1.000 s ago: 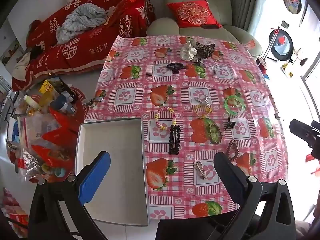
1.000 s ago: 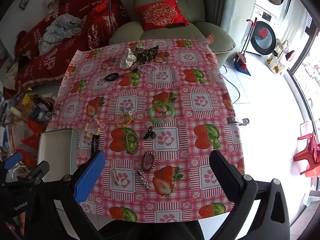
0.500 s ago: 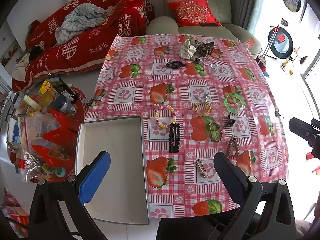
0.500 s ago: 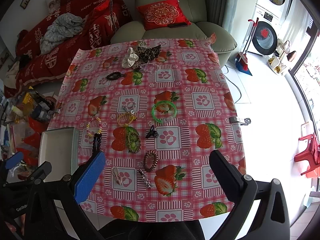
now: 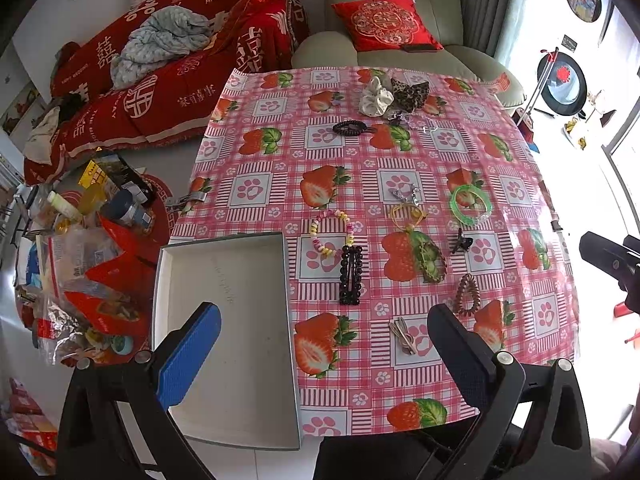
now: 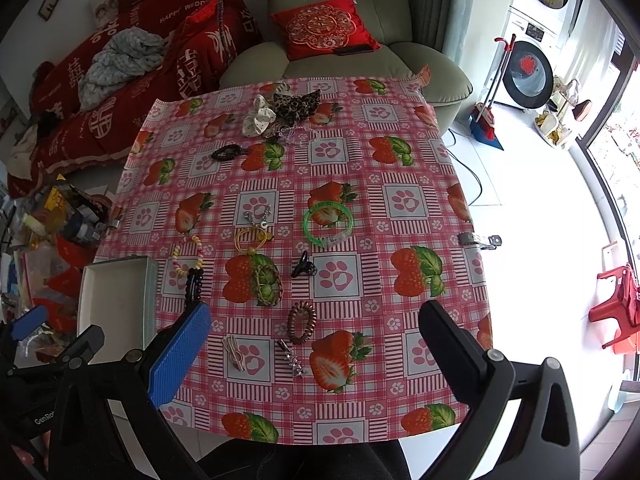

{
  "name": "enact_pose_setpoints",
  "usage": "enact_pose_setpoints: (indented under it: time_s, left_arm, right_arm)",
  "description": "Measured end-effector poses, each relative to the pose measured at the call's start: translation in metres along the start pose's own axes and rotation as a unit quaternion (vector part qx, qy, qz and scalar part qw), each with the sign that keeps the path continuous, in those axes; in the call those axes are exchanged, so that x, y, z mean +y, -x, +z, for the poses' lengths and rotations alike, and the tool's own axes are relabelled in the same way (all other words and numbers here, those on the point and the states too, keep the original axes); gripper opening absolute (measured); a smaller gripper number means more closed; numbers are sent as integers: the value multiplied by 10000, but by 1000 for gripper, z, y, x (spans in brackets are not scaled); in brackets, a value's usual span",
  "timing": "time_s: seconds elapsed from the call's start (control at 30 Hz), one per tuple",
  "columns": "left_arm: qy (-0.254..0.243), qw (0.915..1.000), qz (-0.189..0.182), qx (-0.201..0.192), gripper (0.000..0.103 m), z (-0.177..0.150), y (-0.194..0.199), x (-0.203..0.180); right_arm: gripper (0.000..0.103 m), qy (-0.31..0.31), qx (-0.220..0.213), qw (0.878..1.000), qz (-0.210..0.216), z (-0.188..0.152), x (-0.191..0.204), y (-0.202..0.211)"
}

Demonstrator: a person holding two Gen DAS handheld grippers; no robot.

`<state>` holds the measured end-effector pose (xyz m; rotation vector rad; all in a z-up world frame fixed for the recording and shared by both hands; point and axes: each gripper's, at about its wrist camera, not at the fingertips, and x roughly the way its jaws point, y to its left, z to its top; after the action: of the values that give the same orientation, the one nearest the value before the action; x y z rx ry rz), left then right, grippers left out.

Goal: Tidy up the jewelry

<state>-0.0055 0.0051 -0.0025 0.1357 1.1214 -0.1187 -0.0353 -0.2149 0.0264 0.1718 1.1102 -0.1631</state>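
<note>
An empty white box sits at the table's near left corner. Jewelry lies spread over the strawberry tablecloth: a black beaded clip, a candy-bead bracelet, a green bangle, a brown coil tie, a yellow band, a small black claw clip, gold pins and a silver clip. My left gripper hovers open above the box and near edge. My right gripper hovers open over the near edge, holding nothing.
Scrunchies and a black hair tie lie at the table's far side. A green armchair with a red cushion stands behind. A red-covered sofa and floor clutter are left; a red stool is right.
Both grippers have drifted back slightly and the table looks a little farther. Nothing on the table moved; both stay open.
</note>
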Motion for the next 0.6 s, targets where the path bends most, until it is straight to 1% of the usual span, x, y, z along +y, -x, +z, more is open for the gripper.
enact_pose_setpoints:
  time_s: [0.2, 0.6]
  left_arm:
    - [-17, 10000, 6, 12, 103, -6, -3, -1]
    - [-28, 10000, 24, 55, 103, -6, -5, -1]
  right_arm:
    - [103, -2, 2, 10000, 0, 0, 1, 0]
    - [103, 7, 14, 10000, -7, 0, 4, -2]
